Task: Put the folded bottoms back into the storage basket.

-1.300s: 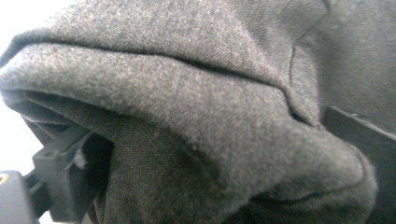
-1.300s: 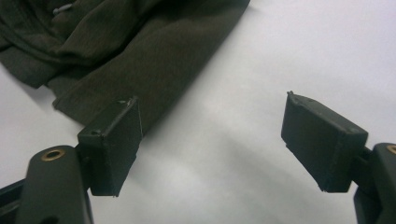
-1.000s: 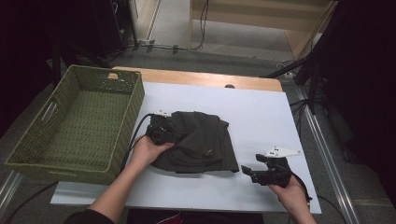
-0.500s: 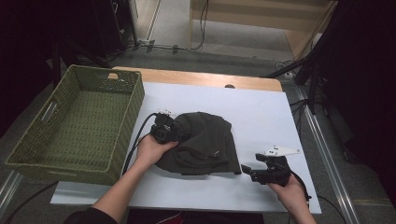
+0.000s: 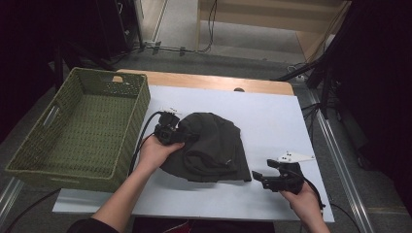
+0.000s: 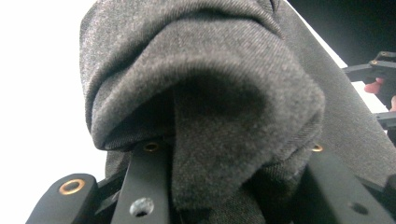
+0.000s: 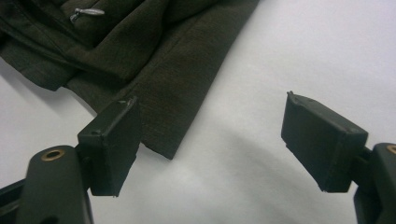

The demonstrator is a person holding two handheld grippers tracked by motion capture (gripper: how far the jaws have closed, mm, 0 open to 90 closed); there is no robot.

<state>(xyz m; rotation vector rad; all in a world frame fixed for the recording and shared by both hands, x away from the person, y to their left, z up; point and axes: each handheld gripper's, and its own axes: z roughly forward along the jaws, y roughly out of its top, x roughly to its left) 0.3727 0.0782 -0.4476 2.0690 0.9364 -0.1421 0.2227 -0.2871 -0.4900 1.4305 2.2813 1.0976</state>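
Beside green wicker basket [image 5: 77,131], on white mat: dark garment [image 5: 214,145], half bundled. Left gripper [image 5: 170,133] pinching bunched fold at garment edge nearest basket; right gripper [image 5: 274,179] w/ jaws spread, off garment's far corner, on side away from basket. Best approach, prob.: grip deep, lift whole bundle clear of basket rim, avoid trailing hem.

Lab — cables [image 5: 212,19], rig frame [image 5: 335,145].
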